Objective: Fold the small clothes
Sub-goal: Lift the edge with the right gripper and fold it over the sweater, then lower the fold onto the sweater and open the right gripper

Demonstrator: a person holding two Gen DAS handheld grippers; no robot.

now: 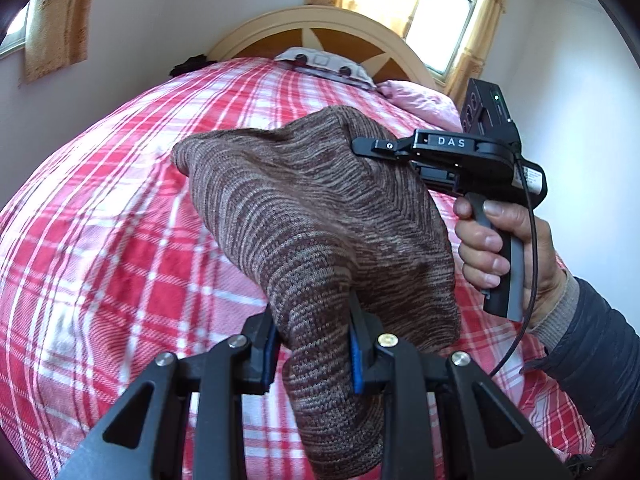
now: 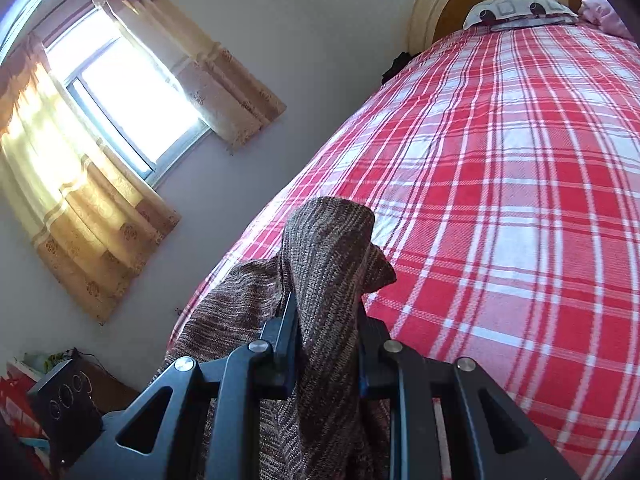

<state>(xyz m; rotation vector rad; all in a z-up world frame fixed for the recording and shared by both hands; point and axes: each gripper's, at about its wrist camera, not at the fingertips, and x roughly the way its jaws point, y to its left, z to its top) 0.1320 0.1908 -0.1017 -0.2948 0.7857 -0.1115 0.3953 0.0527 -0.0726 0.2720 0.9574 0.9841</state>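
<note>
Both grippers grip one brown knit garment (image 1: 320,216), held up off the red plaid bedspread (image 1: 120,240) w/ no tidy fold showing, so I'd judge the task barely started: spread flat, fold & set down all left. Left gripper (image 1: 316,344) is nearly closed, cloth bunched btwn its pads; right gripper (image 2: 326,340) likewise clamps a bunched edge, rest hangs below.

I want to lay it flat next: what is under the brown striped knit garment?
Under the brown striped knit garment, held by both grippers, lies the red and white plaid bedspread. The patch directly beneath the cloth is covered.
</note>
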